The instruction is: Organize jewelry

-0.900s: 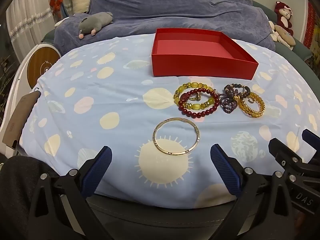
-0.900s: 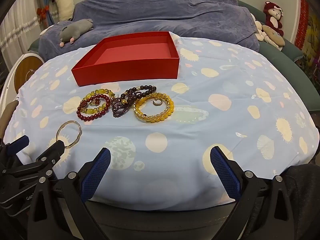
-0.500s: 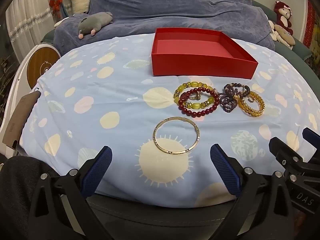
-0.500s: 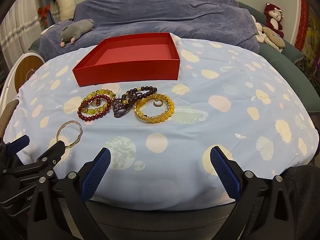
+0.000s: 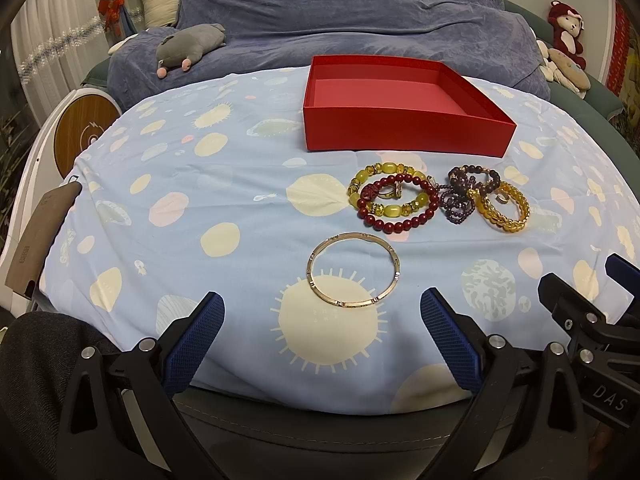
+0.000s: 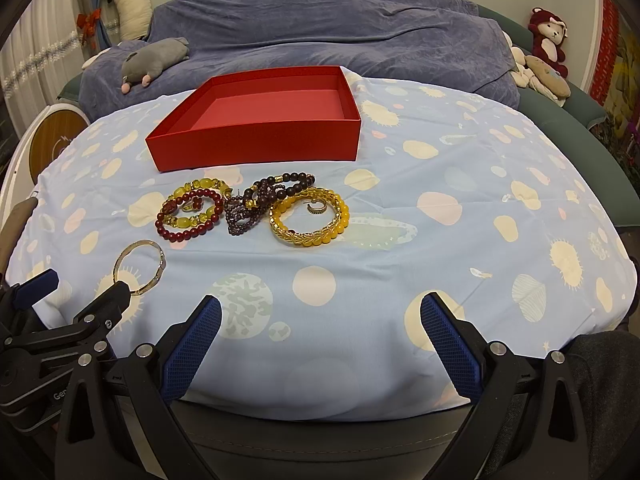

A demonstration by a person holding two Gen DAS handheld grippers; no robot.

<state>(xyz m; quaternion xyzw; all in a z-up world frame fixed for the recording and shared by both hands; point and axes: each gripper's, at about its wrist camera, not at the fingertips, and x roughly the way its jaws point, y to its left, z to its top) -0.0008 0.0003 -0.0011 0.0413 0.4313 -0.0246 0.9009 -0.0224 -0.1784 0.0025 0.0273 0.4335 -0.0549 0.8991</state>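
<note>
An empty red box [image 5: 404, 126] [image 6: 256, 142] stands on the blue spotted cloth. In front of it lie a dark red bead bracelet [image 5: 396, 224] over a yellow bead bracelet [image 5: 384, 170], a purple bead bracelet [image 5: 460, 200] and a gold-yellow bracelet [image 5: 504, 220] [image 6: 308, 236]. A thin gold bangle [image 5: 354, 300] [image 6: 140, 268] lies nearest, just ahead of my left gripper [image 5: 320, 332], which is open and empty. My right gripper [image 6: 320, 336] is open and empty, near the cloth's front edge.
The cloth [image 5: 200, 200] covers a round table whose front edge is just below both grippers. A grey plush toy [image 5: 188, 48] and a blue blanket [image 5: 360, 20] lie behind. A round wooden-faced object [image 5: 84, 132] stands at the left.
Both grippers have stayed almost still. The jewelry and box have not moved.
</note>
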